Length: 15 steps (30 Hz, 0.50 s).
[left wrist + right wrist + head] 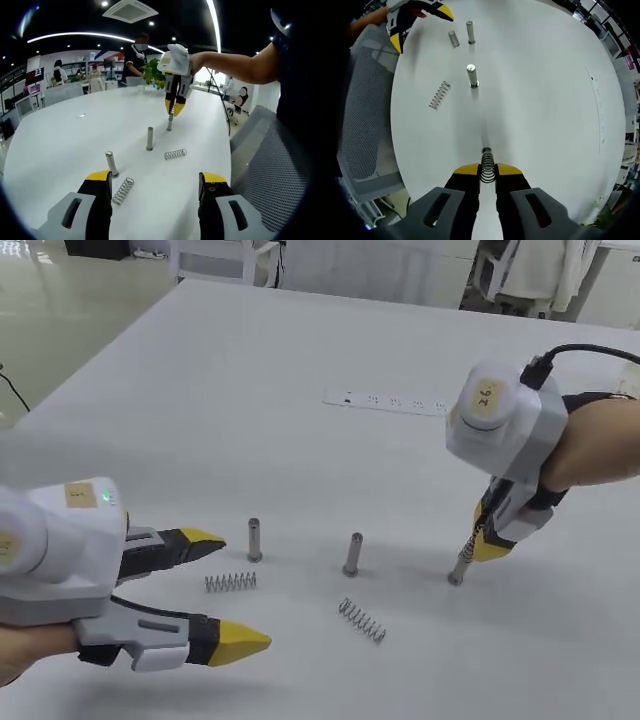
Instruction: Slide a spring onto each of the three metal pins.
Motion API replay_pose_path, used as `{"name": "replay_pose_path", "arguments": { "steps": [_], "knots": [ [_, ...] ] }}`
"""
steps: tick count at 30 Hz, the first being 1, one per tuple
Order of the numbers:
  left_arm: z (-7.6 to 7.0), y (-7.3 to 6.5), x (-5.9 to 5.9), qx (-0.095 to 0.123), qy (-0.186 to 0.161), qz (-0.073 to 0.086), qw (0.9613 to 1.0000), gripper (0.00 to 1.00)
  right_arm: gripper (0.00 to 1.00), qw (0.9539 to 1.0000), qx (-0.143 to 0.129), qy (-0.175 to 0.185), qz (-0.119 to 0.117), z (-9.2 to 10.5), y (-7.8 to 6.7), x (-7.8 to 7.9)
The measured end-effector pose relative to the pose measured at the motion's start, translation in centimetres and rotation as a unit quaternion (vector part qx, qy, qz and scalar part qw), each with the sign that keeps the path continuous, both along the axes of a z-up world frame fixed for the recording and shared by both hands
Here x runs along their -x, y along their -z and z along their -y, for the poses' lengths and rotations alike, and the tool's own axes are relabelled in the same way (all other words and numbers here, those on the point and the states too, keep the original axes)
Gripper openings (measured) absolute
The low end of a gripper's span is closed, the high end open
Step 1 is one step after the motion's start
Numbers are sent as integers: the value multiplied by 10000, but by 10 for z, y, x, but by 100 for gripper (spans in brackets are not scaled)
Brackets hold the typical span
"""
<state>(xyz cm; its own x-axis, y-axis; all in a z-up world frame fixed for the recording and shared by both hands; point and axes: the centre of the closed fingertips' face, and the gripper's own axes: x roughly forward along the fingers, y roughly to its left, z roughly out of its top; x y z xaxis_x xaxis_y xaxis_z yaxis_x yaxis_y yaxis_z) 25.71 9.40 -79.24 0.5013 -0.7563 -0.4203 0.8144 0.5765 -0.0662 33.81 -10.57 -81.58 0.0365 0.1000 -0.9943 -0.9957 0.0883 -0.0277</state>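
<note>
Working at white office workbench [300,360]. Reaching down, clamping yellow-tipped right gripper [487,171] on steel coil spring [488,165] over metal pin [486,150]; holding left gripper [155,176] agape.

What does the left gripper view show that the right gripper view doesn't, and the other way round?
Left gripper view, not the right: people behind the table, a plant, ceiling lights, and the right gripper from outside. Right gripper view, not the left: the left gripper from outside, open, and a close look at the right one's jaws shut on a spring over the third pin. Both: two bare pins, two loose springs, the table, a mesh chair.
</note>
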Motion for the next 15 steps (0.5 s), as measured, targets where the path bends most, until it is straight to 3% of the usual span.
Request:
{"name": "replay_pose_path", "arguments": {
  "steps": [15],
  "knots": [
    [-1, -1, 0, -3, -2, 0, 10000, 66, 9, 9999, 93, 45, -135, -1, 15, 3]
  ]
}}
